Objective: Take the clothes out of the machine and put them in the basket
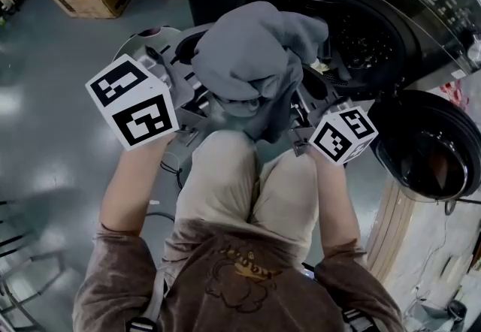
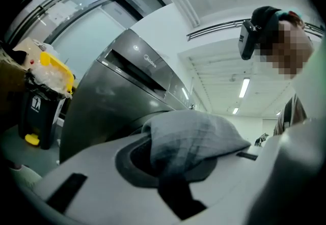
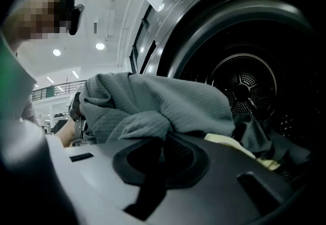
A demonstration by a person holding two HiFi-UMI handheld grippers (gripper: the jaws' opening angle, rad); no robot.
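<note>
our left gripper point(image 1: 199, 94) and right gripper point(image 1: 299, 114) each have their fingers closed tight on one grey garment point(image 1: 252, 60). it bunches up above and between the two pairs of fingers. beyond the right fingers the washing machine drum point(image 3: 249, 84) stands open, and more clothes point(image 3: 265, 140) lie inside it, well past the fingertips.

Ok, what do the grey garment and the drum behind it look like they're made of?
Grey garment: soft cloth, knit or woven, matte, with a fine ribbed texture; it folds and bunches loosely. Drum: probably metal, dark with a dull sheen; its back wall is pierced with rows of small holes.
</note>
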